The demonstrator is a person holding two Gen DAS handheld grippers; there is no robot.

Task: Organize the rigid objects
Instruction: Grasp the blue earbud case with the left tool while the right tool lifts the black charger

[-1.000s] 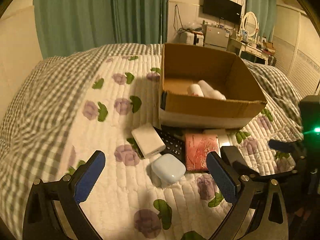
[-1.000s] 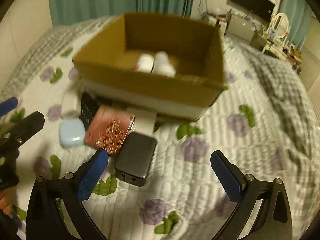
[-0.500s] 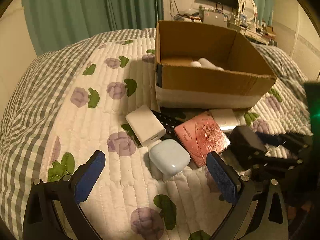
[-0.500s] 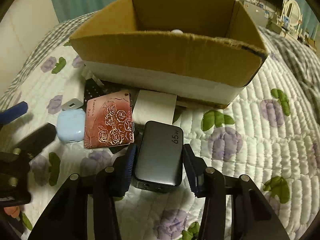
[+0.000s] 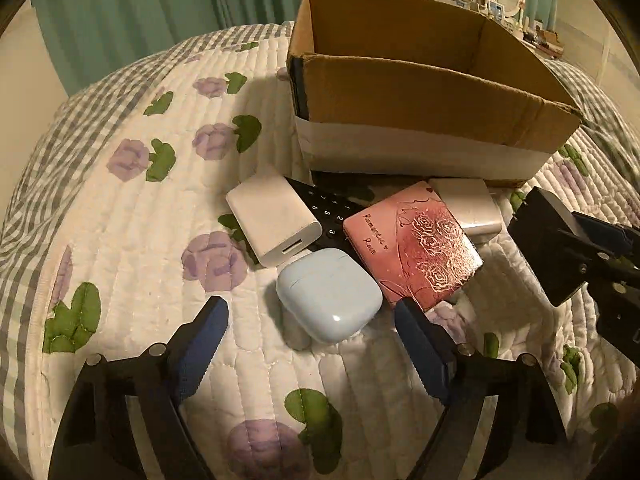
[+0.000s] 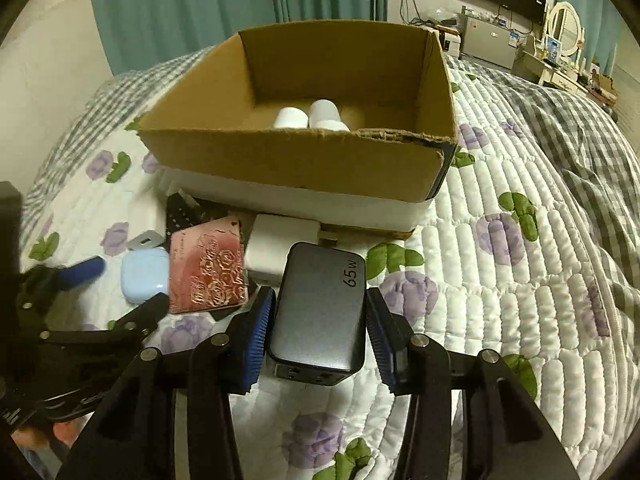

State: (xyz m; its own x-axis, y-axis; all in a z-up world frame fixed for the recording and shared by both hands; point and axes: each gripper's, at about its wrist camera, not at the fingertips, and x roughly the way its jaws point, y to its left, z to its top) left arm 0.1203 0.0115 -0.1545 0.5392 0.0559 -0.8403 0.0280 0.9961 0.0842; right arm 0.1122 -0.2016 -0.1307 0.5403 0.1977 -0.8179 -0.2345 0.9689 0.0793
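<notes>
My right gripper (image 6: 318, 320) is shut on a dark grey 65W charger (image 6: 320, 312) and holds it lifted above the quilt; it also shows in the left wrist view (image 5: 548, 240). My left gripper (image 5: 316, 320) is open, its fingers on either side of a light blue earbud case (image 5: 330, 294). Beside it lie a white charger (image 5: 272, 214), a pink rose-printed box (image 5: 412, 240), a black keypad device (image 5: 328, 208) and a white block (image 5: 466, 204). A cardboard box (image 6: 304, 160) behind them holds two white cylinders (image 6: 310, 116).
Everything rests on a white quilted bedspread with purple flowers (image 5: 140, 220). A grey checked blanket (image 6: 560, 120) lies to the right. Teal curtains (image 6: 200, 8), a TV and a dresser stand behind the bed.
My right gripper closed on the grey charger and lifted it off the quilt. My left gripper moved down and forward to straddle the blue earbud case.
</notes>
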